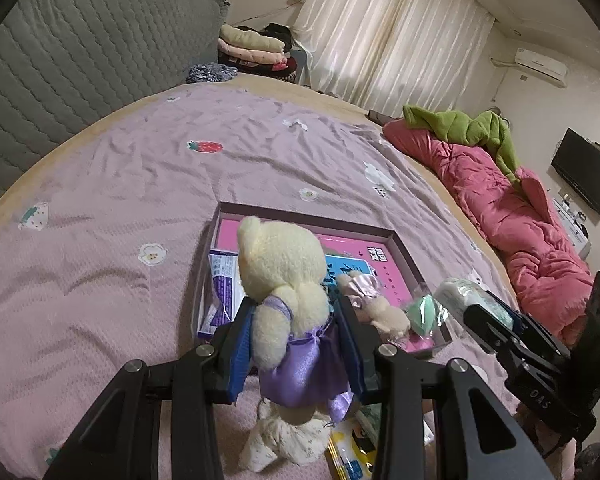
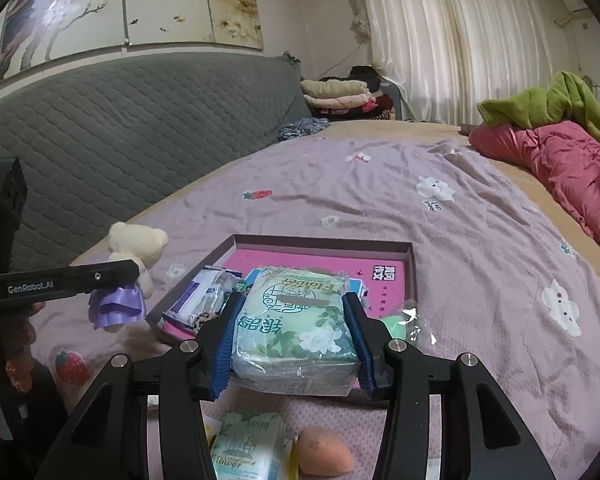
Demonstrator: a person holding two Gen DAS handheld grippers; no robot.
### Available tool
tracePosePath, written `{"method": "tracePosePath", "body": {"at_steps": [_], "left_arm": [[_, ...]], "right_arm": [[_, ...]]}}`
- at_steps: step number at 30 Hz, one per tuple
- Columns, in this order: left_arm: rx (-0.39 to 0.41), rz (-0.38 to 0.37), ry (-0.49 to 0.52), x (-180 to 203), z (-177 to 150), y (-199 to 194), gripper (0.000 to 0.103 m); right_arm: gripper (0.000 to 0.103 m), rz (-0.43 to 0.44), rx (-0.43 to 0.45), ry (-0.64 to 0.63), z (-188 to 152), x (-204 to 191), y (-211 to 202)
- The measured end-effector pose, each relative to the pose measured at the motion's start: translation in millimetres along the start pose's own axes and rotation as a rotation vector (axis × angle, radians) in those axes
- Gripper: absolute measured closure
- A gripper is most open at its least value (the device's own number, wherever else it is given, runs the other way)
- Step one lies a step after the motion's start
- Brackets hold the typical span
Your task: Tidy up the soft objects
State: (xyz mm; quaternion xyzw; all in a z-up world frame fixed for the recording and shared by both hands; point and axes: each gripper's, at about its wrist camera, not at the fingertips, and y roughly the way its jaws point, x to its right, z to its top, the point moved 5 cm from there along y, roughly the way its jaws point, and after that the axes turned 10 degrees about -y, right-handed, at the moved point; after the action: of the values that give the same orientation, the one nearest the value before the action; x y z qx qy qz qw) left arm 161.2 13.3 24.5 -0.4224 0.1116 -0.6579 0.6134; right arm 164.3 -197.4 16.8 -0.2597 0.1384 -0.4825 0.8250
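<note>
Left tool (image 1: 296,344) clamps a fuzzy cream plush bear (image 1: 284,276) at its satin purple dress, blue ribbed pads pressed on both sides, held over the near edge of the box. Right tool (image 2: 294,340) grips a soft rectangular tissue pack (image 2: 296,320) in glossy green floral wrap. Below it on the bed: one more tissue pack (image 2: 248,446), one orange egg-shaped sponge (image 2: 326,456). Beyond, a shallow cardboard box (image 2: 324,242) with pink liner sits on the lilac textured bedspread (image 2: 460,248). Far right: crumpled pink quilt (image 1: 512,224).
</note>
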Motion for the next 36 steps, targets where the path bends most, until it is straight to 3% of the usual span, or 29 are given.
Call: {"method": "tracePosePath", "body": {"at_steps": [20, 31, 36], "left_arm": [[-0.022, 0.035, 0.045, -6.1, 10.8, 44.5, 0.063], [-0.059, 0.092, 0.111, -9.9, -0.8, 69.8, 0.063], [-0.094, 0.077, 0.116, -6.6, -13.7, 79.6, 0.063]], "right_arm": [[0.053, -0.023, 0.018, 0.027, 13.8, 17.9, 7.3], [0.053, -0.04, 0.024, 0.056, 18.0, 33.3, 8.6], [0.053, -0.066, 0.027, 0.06, 19.3, 42.8, 11.7]]}}
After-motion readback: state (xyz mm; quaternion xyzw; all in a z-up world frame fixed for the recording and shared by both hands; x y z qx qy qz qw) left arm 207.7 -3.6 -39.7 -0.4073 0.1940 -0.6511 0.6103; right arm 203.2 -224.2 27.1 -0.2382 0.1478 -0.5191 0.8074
